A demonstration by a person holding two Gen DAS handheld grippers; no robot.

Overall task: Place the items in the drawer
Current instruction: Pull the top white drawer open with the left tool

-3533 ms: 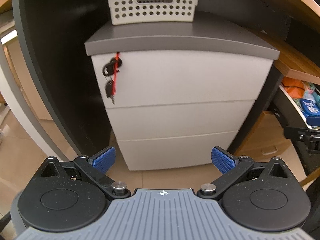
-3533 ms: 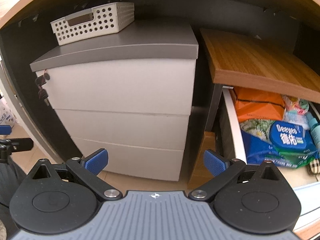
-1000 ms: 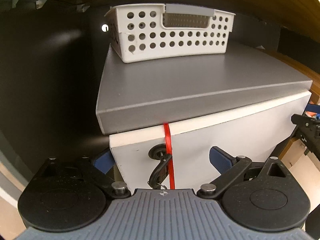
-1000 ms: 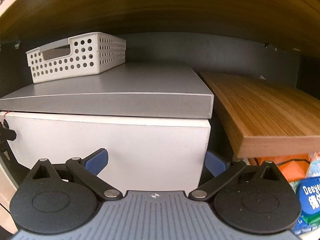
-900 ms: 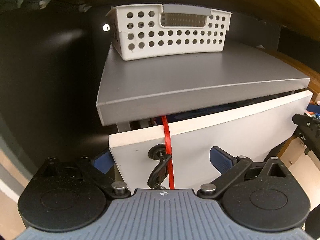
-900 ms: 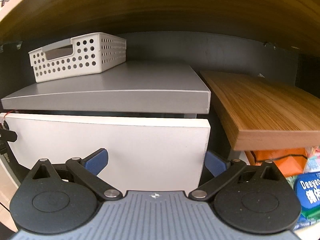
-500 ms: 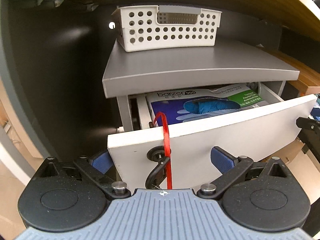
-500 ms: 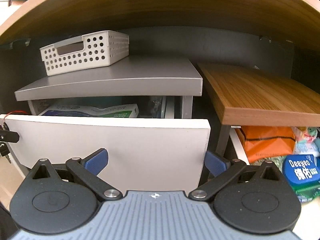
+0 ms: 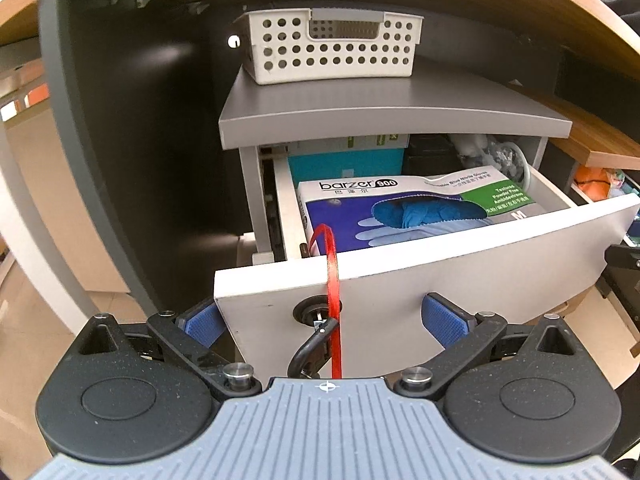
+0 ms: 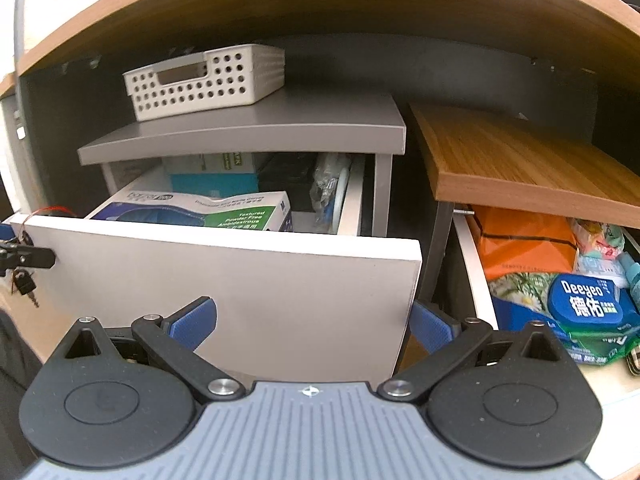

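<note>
Drawer stands pulled out, its front panel's corners between my wide-spread left fingers and right fingers; next I release and fetch an item.

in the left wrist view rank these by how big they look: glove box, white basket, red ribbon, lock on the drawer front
1. glove box
2. white basket, nearly as large; it sits farther back, so the order of these two is unsure
3. red ribbon
4. lock

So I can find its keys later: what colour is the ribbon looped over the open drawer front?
Red ribbon, clearest in the left wrist view.
</note>
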